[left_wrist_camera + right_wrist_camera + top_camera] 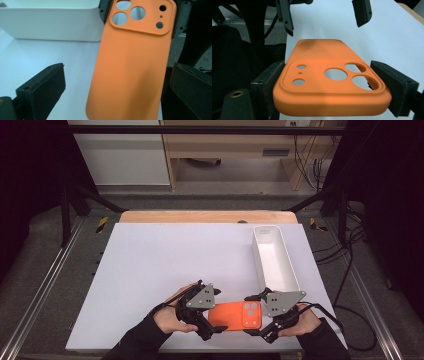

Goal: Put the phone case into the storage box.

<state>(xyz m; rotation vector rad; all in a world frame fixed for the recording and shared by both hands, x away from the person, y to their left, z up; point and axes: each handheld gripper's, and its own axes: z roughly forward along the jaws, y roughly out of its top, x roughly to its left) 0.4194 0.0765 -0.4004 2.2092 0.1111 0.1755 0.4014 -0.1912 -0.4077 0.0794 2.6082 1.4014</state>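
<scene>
**Hand-held grippers and sleeves: appearance**

The left gripper (212, 319) and the right gripper (256, 316) are matte black, angular assemblies, each topped by a grey three-cornered plate dotted with small dark screws. In the gripper views, each jaw is a thick, black, block-like pad with a slightly rough face and a round screw hole near its outer edge. A brass-coloured fitting sits at the base of one jaw in the right gripper view. A black cable trails from each gripper. Black long sleeves reach to both wrists.
</scene>
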